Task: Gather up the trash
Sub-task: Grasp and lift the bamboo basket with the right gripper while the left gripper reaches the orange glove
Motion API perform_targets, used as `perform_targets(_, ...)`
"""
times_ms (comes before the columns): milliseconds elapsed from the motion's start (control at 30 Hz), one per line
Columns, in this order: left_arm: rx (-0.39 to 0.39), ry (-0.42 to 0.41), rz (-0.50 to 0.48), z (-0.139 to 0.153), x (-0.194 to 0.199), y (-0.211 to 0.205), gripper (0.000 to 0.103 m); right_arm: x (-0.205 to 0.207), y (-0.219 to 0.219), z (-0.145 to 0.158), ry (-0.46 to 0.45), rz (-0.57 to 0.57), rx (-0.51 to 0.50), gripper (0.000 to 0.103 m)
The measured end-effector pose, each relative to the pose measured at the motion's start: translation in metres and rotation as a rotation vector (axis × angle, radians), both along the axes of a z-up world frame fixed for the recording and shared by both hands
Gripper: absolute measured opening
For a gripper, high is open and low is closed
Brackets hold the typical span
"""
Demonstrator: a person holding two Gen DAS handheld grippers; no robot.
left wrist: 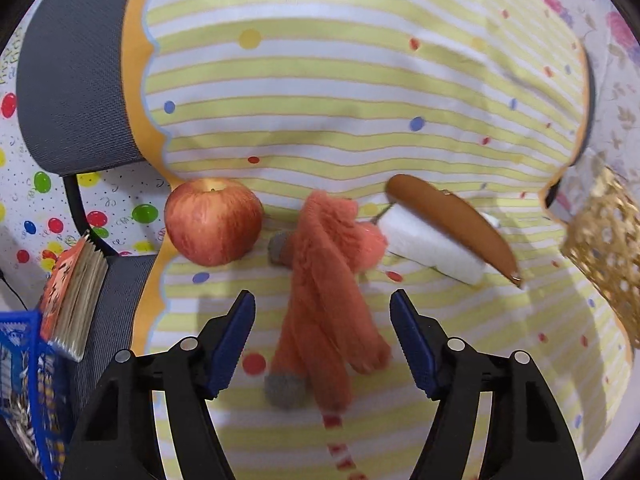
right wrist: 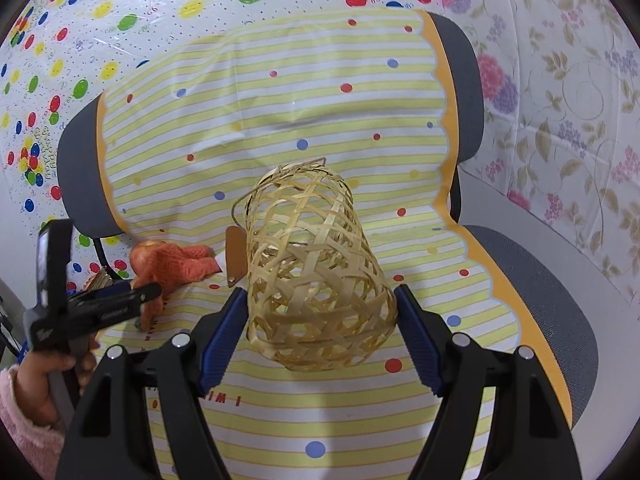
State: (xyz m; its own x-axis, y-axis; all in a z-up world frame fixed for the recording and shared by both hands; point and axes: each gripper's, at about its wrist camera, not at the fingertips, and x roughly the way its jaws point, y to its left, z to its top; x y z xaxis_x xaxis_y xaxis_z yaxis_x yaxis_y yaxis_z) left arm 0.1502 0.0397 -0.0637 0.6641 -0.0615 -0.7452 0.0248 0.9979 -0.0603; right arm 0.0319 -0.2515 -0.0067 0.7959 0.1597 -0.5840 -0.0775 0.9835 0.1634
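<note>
Woven bamboo, that basket (right wrist: 316, 268), and the right gripper (right wrist: 320, 312) has it clamped side-on between both blue pads, held above the striped cloth (right wrist: 280, 92) on the chair; light and springy by the look of it, so a squeeze at the closed end should do without crushing the weave; left of the basket lie the orange fuzzy socks (left wrist: 324, 280), soft, limp, easy to pinch mid-bundle; the left gripper (left wrist: 322, 340) hangs over them, jaws parted with the socks between but untouched; beyond the socks sit an apple (left wrist: 214, 222), a white foam block (left wrist: 432, 244) and a brown sausage-shaped item (left wrist: 452, 224) resting on it; only "I WI" reads on the cloth below the basket.
</note>
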Motion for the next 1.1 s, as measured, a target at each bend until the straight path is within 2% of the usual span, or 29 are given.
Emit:
perform_targets(33,0.004,0.006,0.001,-0.003,0.004,0.0,0.065,0.0,0.0,-0.001,0.004,0.0,-0.001,0.073)
perform_targets(100,0.011,0.013,0.003,-0.007,0.008,0.002,0.05,-0.001,0.0,-0.003,0.012,-0.004,-0.002,0.073)
perform_targets(133,0.013,0.014,0.002,-0.008,0.008,0.002,0.046,-0.002,-0.002,-0.004,0.015,-0.003,-0.002,0.073)
perform_targets(200,0.02,0.009,-0.005,-0.007,0.005,0.002,0.027,-0.005,-0.003,-0.005,0.02,-0.005,-0.001,0.073)
perform_targets(300,0.032,-0.026,-0.02,0.002,-0.012,-0.002,0.014,-0.012,-0.004,-0.006,0.023,-0.01,0.002,0.073)
perform_targets(600,0.038,-0.125,-0.111,0.042,-0.09,-0.025,0.012,-0.036,-0.006,-0.008,0.047,-0.009,0.002,0.073)
perform_targets(800,-0.026,-0.166,-0.175,0.067,-0.133,-0.033,0.012,-0.058,-0.01,-0.005,0.054,-0.022,0.01,0.073)
perform_targets(933,-0.087,-0.184,-0.22,0.076,-0.159,-0.036,0.012,-0.077,-0.015,0.007,0.025,-0.038,0.001,0.073)
perform_targets(1033,-0.132,-0.171,-0.258,0.079,-0.174,-0.039,0.012,-0.09,-0.018,0.014,0.012,-0.047,-0.004,0.073)
perform_targets(1100,-0.135,-0.172,-0.278,0.081,-0.186,-0.043,0.012,-0.1,-0.022,0.016,0.016,-0.052,0.008,0.073)
